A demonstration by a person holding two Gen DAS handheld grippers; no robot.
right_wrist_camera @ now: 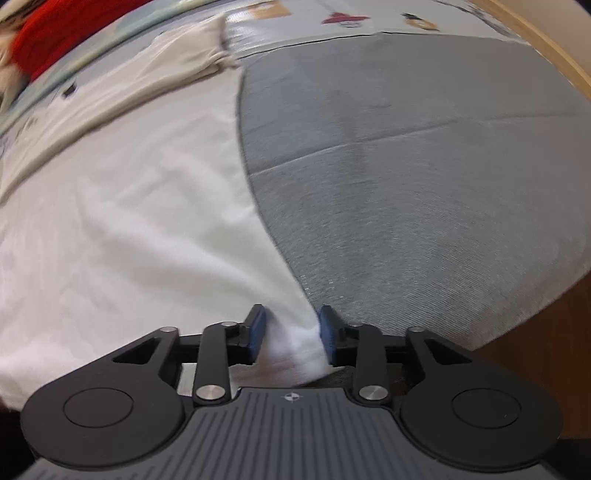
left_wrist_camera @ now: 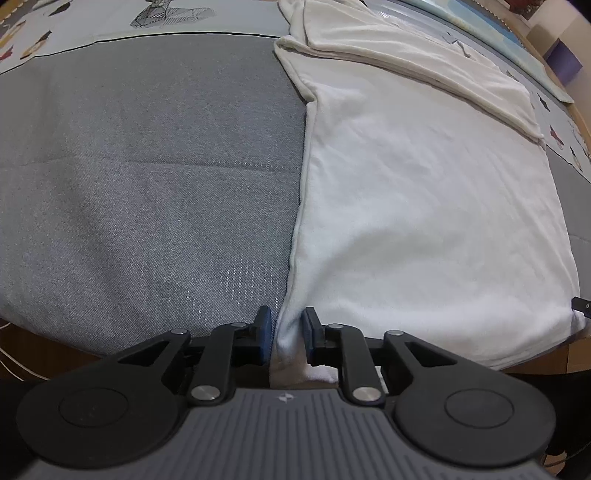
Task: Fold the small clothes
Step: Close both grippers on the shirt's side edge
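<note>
A: What lies around the white garment, starting nearest the cameras?

B: A strip of brown wood shows just below the near edge of the grey mat that the garment lies on. Past the mat's far edge comes a pale printed sheet with small cartoon figures. In the right view a red cloth sits beyond the garment's far left corner, blurred. Nothing lies on top of the garment's flat body.

A: How many of each?

B: One garment, one mat, two grippers. One folded sleeve lies across the garment's far end.

A: How do the grippers sit?

B: Both are low at the garment's near hem, pointing along it toward the sleeve. The left gripper is at the near left corner, with the garment's left edge running away from between its fingers. The right gripper is at the near right corner, tilted, so the garment's right edge slants off to the left.

A: And the fingers?

B: On the left, the blue pads stand a narrow gap apart, a bunched tuck of white cloth pinched between them. On the right, the pads are a little wider, and the corner cloth fills the gap, touching both. Each has hold of the garment.

A: Where is the garment overall?

B: Spread flat on the mat, with its near hem at the mat's near edge.
</note>
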